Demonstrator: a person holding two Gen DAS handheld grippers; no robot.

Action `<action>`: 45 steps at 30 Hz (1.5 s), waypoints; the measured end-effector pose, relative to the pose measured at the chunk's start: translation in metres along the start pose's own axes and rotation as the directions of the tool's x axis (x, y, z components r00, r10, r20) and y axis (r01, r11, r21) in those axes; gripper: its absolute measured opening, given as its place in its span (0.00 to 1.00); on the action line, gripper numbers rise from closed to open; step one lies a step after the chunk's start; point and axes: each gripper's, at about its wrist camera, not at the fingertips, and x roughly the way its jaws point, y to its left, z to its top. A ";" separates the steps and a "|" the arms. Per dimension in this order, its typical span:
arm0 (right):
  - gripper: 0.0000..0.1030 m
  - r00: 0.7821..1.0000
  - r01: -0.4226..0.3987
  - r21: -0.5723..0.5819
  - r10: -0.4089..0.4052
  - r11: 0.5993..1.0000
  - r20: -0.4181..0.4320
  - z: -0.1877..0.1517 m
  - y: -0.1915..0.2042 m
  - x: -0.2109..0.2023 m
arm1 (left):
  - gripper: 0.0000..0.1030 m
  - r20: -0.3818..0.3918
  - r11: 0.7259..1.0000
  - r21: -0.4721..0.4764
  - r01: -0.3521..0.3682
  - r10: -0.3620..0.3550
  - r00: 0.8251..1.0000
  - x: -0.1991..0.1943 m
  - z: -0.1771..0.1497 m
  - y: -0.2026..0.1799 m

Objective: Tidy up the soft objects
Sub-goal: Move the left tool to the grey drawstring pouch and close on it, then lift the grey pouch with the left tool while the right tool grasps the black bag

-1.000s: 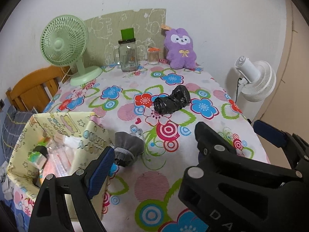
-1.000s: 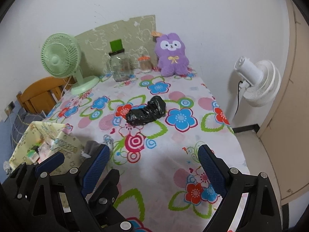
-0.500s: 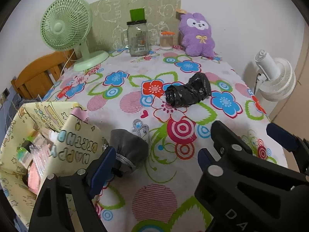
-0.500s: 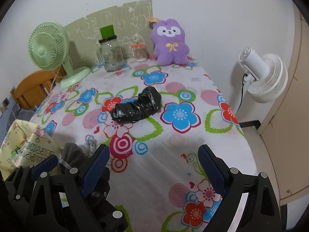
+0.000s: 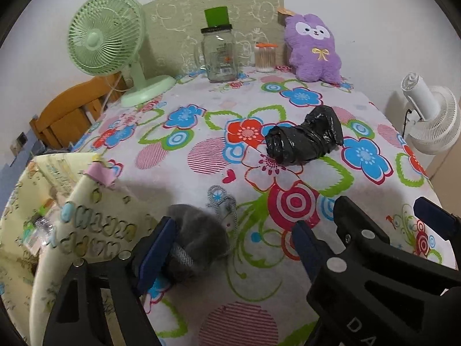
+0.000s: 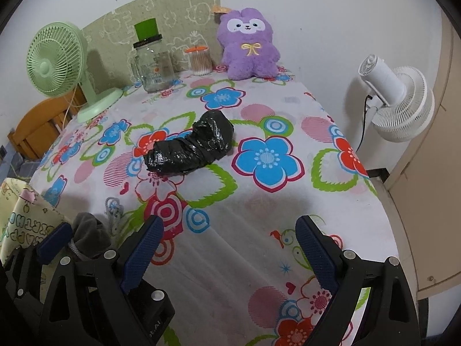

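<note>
A grey drawstring pouch [image 5: 196, 239] lies on the flowered tablecloth beside a yellow "Happy Birthday" bag [image 5: 95, 227]. My left gripper [image 5: 230, 236] is low over the cloth and its jaws are closing. The pouch sits between them against the left pad [image 5: 155, 248]; the right pad stands apart from it. My right gripper [image 6: 227, 227] hangs open just to the right, with only bare cloth between its fingers. A crumpled black plastic bundle [image 6: 190, 147] lies mid-table. A purple plush rabbit [image 6: 247, 46] leans on the back wall.
At the back stand a green desk fan [image 5: 103, 37], a glass jar [image 5: 220, 54] and a small tub of cotton swabs [image 5: 265, 57]. The yellow bag [image 6: 17, 210] holds several packets. A white fan [image 6: 394, 98] is off the table's right edge, a wooden chair [image 5: 66, 112] at left.
Both grippers have come down and forward toward the table. The left jaws have narrowed around the grey pouch, which now sits deeper between them.
</note>
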 end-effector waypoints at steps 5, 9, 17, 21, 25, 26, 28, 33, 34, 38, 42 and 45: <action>0.92 1.000 -0.008 -0.003 0.008 1.000 -0.008 0.001 0.003 0.004 | 0.41 0.003 0.999 -0.007 -0.053 0.053 0.999 0.006 0.002 0.006; 0.92 1.000 -0.009 -0.016 0.009 1.000 -0.001 0.002 0.007 0.005 | 0.26 0.006 0.998 -0.019 -0.062 0.062 0.998 0.008 0.001 0.011; 0.92 1.000 -0.002 -0.006 0.002 1.000 -0.007 0.001 0.006 0.004 | 0.09 0.005 1.000 -0.003 -0.029 0.029 1.000 0.005 0.001 0.009; 0.92 1.000 0.006 -0.020 -0.006 1.000 0.006 0.003 0.007 0.002 | 0.06 -0.003 1.000 0.003 -0.003 0.003 1.000 0.004 0.003 0.008; 0.92 1.000 0.004 -0.015 -0.004 1.000 0.008 0.008 0.005 0.004 | 0.04 -0.006 1.000 0.012 0.019 -0.019 1.000 0.004 0.008 0.004; 0.92 1.000 0.002 -0.012 -0.002 1.000 0.010 0.010 0.004 0.005 | 0.04 -0.008 1.000 0.012 0.025 -0.025 1.000 0.004 0.011 0.003; 0.92 1.000 -0.001 -0.005 0.001 1.000 0.017 0.014 0.003 0.005 | 0.04 -0.008 0.999 0.011 0.033 -0.032 0.999 0.005 0.014 0.002; 0.92 1.000 -0.007 0.002 0.007 1.000 0.028 0.026 -0.001 0.010 | 0.03 -0.010 0.999 0.014 0.045 -0.045 0.999 0.006 0.025 -0.004; 0.92 1.000 -0.010 0.005 0.010 1.000 0.030 0.029 -0.001 0.011 | 0.03 -0.010 0.999 0.015 0.046 -0.046 0.999 0.007 0.028 -0.005; 0.92 0.999 -0.031 0.006 0.031 0.999 0.037 0.041 -0.003 0.019 | 0.03 -0.027 0.999 0.016 0.051 -0.051 0.998 0.014 0.039 -0.009; 0.92 0.998 -0.040 -0.011 0.041 0.999 0.050 0.054 -0.002 0.031 | 0.03 -0.049 0.999 -0.001 0.052 -0.052 0.997 0.025 0.048 -0.011; 0.92 0.998 -0.052 -0.014 0.052 0.999 0.038 0.062 -0.001 0.042 | 0.03 -0.051 0.998 -0.016 0.057 -0.058 0.997 0.029 0.052 -0.012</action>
